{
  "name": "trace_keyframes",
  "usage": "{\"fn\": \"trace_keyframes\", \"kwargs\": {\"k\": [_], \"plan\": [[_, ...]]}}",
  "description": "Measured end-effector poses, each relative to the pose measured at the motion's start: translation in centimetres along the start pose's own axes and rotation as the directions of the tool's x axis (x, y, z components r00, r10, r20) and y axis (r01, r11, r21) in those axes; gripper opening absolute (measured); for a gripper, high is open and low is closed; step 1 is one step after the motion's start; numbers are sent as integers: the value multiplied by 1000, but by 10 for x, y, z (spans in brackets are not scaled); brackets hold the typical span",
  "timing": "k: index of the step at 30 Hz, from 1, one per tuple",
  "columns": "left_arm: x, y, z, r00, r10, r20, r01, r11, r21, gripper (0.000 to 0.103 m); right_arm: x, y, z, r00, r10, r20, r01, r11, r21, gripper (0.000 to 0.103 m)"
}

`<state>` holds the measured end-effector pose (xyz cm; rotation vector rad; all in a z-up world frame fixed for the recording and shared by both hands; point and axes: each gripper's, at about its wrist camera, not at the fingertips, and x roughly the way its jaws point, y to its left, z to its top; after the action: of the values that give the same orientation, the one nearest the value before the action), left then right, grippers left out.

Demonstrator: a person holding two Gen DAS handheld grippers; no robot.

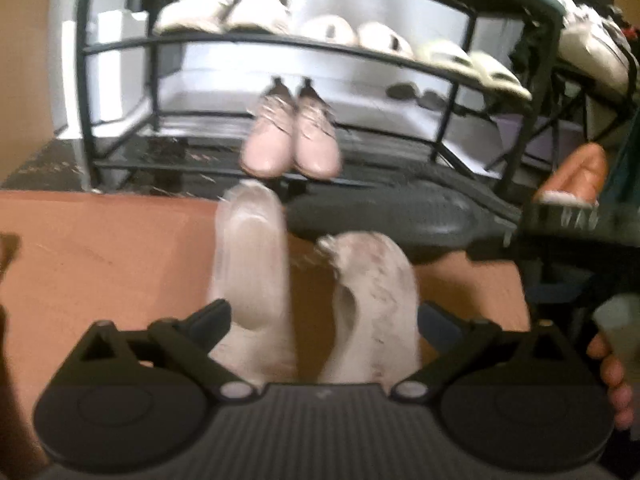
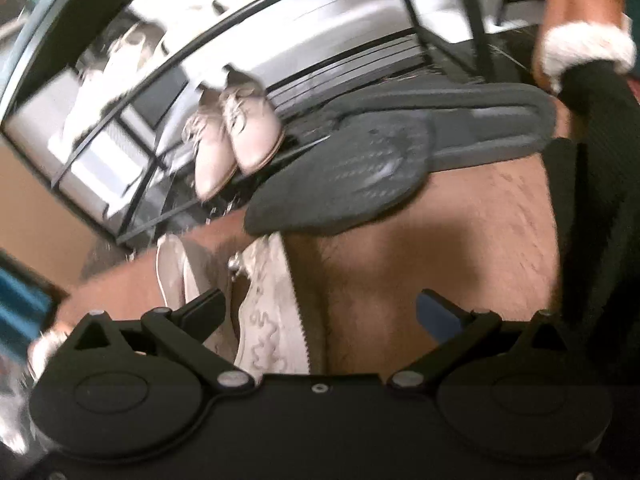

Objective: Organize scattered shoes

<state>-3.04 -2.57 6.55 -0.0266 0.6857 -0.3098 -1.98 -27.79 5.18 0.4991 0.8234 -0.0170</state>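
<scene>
Now L gripper (image 1: 322, 314) tilted down over pale shoes (image 1: 372, 304), wide open, empty; R gripper (image 2: 320, 308) same.

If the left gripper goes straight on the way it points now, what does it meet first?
Probably the two pale shoes on the floor, which lie between the open jaws of the left gripper. The dark slipper and the rack are behind. Blur makes depth uncertain.

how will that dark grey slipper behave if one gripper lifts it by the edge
The dark grey slipper looks flat and thin-soled, so it probably flexes and droops. It seems light. Its textured sole should resist slipping, though blur hides detail.
</scene>
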Motion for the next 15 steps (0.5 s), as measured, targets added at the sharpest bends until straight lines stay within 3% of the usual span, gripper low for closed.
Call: {"fn": "trace_keyframes", "kwargs": {"k": [2,6,9,15], "plan": [[-5,14,1,999,45,14,-45,999,-3,102,17,15,-6,999,-32,-34,29,997,-71,103],[-3,43,-3,984,175,23,-172,980,-100,102,48,43,-23,990,-129,-58,115,972,-203,103],[-5,59,-8,977,211,26,-206,969,-134,102,64,62,-37,976,-212,-53,193,952,-238,103],[-1,77,-8,977,215,19,-206,955,-213,102,82,79,-45,959,-281,-48,256,924,-285,103]]}}
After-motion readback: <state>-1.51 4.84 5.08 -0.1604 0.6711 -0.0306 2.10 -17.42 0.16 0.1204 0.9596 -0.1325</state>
